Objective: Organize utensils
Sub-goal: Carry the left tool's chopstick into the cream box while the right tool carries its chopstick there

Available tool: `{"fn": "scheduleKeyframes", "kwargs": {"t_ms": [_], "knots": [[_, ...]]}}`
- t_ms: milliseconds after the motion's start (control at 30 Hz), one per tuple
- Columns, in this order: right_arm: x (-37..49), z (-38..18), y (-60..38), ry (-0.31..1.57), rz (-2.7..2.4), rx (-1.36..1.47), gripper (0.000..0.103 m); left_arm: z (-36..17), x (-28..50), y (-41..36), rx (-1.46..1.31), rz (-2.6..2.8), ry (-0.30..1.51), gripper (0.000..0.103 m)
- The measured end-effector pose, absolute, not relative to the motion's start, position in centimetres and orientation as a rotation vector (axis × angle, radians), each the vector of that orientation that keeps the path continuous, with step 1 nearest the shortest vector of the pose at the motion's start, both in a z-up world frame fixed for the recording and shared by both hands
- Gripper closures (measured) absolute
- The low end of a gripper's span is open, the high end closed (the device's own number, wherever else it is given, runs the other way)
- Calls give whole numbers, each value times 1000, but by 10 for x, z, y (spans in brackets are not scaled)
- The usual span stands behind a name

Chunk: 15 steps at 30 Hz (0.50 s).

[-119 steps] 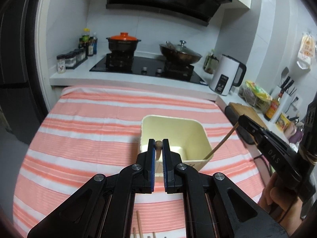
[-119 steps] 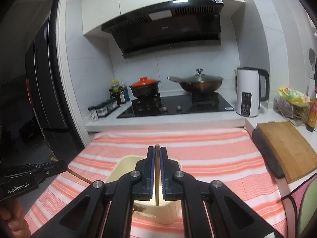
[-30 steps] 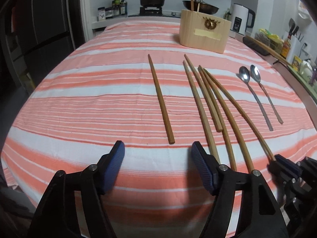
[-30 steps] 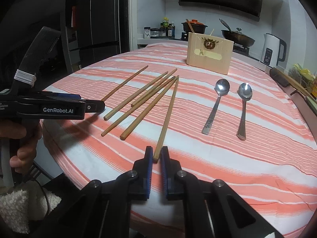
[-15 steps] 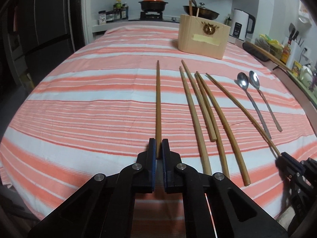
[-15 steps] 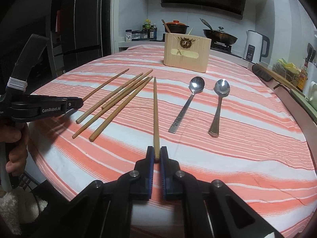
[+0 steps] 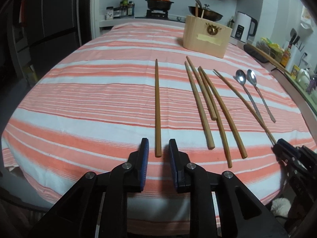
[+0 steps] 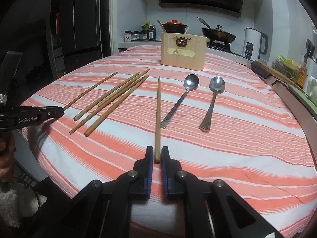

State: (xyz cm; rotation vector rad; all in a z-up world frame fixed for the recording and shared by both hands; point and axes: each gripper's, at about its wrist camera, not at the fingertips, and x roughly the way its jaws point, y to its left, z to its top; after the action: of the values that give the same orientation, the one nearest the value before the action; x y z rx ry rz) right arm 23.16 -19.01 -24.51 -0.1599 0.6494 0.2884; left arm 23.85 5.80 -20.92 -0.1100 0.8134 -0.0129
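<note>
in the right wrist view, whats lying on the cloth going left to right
Lone chopstick by the left gripper → cluster of four chopsticks → single chopstick between the right gripper jaws → round-bowled spoon → spoon with fluted handle.

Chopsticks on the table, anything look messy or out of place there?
Yes. Four chopsticks lie in a loose fan, ends uneven and some overlapping. Two more lie apart, one ahead of the left gripper, one between the right gripper's open jaws. The spoons lie tidy.
</note>
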Motion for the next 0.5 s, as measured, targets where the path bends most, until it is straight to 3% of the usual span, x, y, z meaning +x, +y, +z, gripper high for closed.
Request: {"fn": "scheduleKeyframes", "kwargs": {"t_ms": [67,500], "knots": [[231,-246,-193,645,287,-150,75,-210,236,58,-100,-18,806,75],[228,-251,-198,607,310,-145,75,-216,231,48,-9,13,755,75]]}}
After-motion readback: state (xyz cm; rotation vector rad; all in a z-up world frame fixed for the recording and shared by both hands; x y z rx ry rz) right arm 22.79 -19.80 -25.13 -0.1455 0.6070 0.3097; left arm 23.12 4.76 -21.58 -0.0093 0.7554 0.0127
